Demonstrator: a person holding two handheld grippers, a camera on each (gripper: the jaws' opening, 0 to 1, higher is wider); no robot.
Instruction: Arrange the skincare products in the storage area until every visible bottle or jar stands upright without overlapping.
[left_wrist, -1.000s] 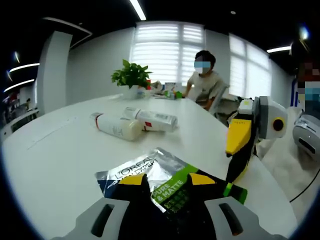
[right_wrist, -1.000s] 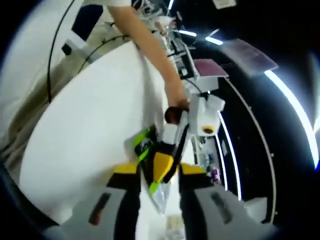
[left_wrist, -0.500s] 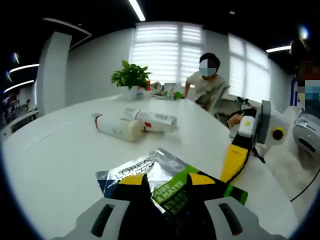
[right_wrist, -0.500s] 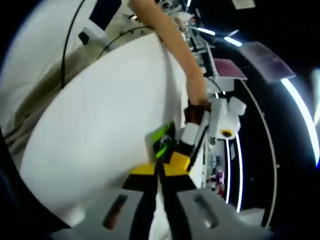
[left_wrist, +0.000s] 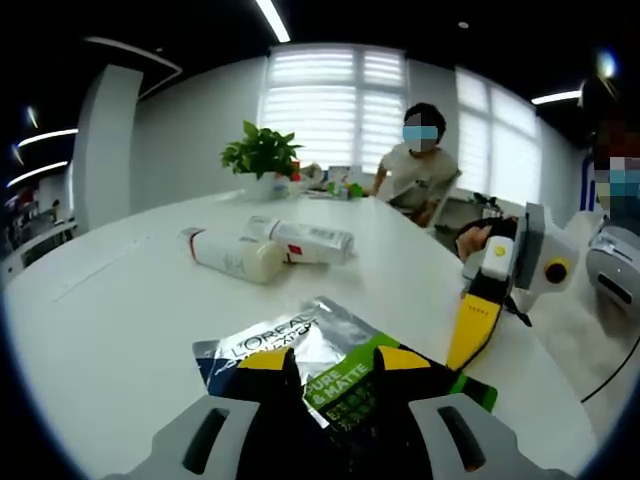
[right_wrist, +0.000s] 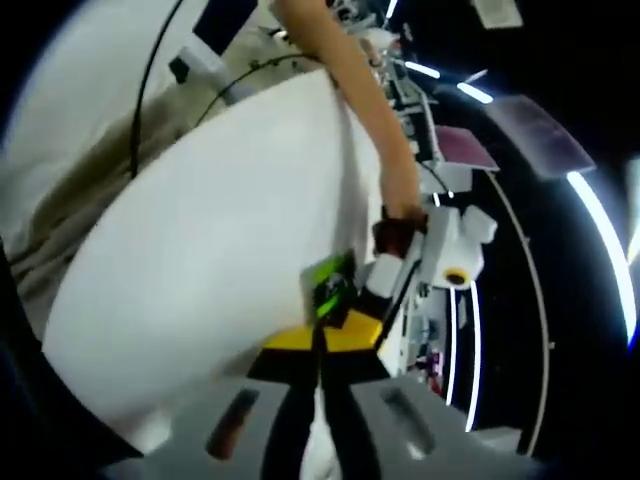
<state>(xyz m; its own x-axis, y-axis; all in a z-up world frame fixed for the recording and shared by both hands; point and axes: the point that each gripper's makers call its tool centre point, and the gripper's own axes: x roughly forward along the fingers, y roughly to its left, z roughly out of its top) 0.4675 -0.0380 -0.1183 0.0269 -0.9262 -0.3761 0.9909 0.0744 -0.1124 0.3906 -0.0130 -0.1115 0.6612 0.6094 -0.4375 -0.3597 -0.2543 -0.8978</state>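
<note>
L'Oréal "Pure & Matte" sachet (left_wrist: 318, 355): flat foil pack, silver/dark blue/green, near table edge, flat-ish. Two white bottles further back, both lying on their sides, touching: fatter white bottle (left_wrist: 232, 254) in front, slimmer tube (left_wrist: 302, 238) with red band behind it.

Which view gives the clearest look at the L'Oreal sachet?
The left gripper view: the sachet lies flat with its lettering readable, between the left gripper jaws. The right gripper view shows its green end edge-on, blurred.

Bright daylight thru blinds (left_wrist: 335, 95) + ceiling strips (left_wrist: 274, 18); right gripper view motion-blurred, fisheye warp at edges.
</note>
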